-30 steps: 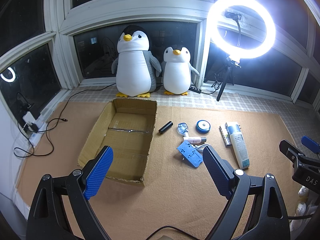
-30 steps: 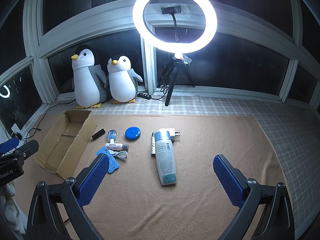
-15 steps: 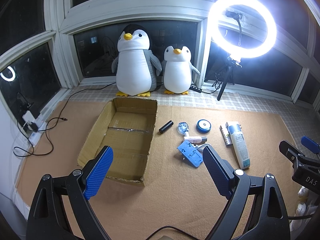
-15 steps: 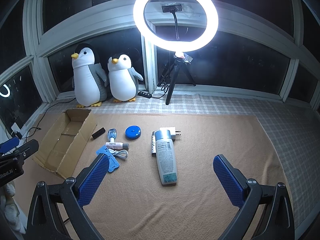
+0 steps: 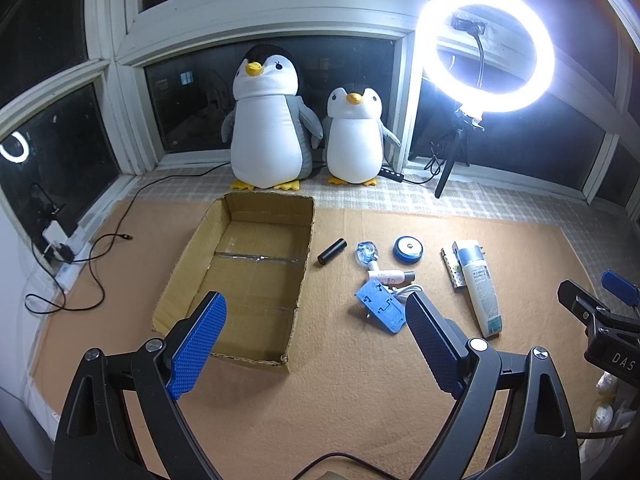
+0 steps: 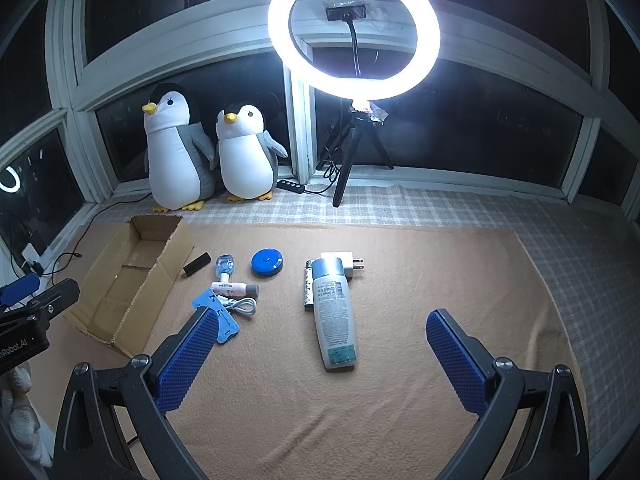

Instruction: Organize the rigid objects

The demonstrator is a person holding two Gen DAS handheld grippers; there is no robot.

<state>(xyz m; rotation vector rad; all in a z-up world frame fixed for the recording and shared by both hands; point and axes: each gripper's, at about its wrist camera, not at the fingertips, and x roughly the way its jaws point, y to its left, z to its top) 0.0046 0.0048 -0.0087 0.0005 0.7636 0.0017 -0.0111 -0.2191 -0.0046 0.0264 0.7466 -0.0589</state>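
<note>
Left gripper (image 5: 312, 336): jaws spread wide, holding nothing, above the cardboard box (image 5: 240, 276). Right gripper (image 6: 320, 364): jaws spread wide, empty, above the lotion bottle (image 6: 334, 312). Black cylinder (image 5: 331, 251), blue round tin (image 5: 408, 249) and blue clip (image 5: 380, 306) lie on the mat, right of the box.

Left wrist view: I look forward and down between the wide-spread fingers of my left gripper (image 5: 316, 340), raised above the near edge of the orange mat (image 5: 360, 400), facing the window, the cardboard box (image 5: 240, 272) straight ahead. Right wrist view: my right gripper (image 6: 320, 352) has the same height and heading, set further right, over the bottle (image 6: 334, 316). Both views share the box, the row of small items, the penguins (image 6: 176, 148) and the ring light (image 6: 354, 30); each catches the other gripper at its edge.
</note>
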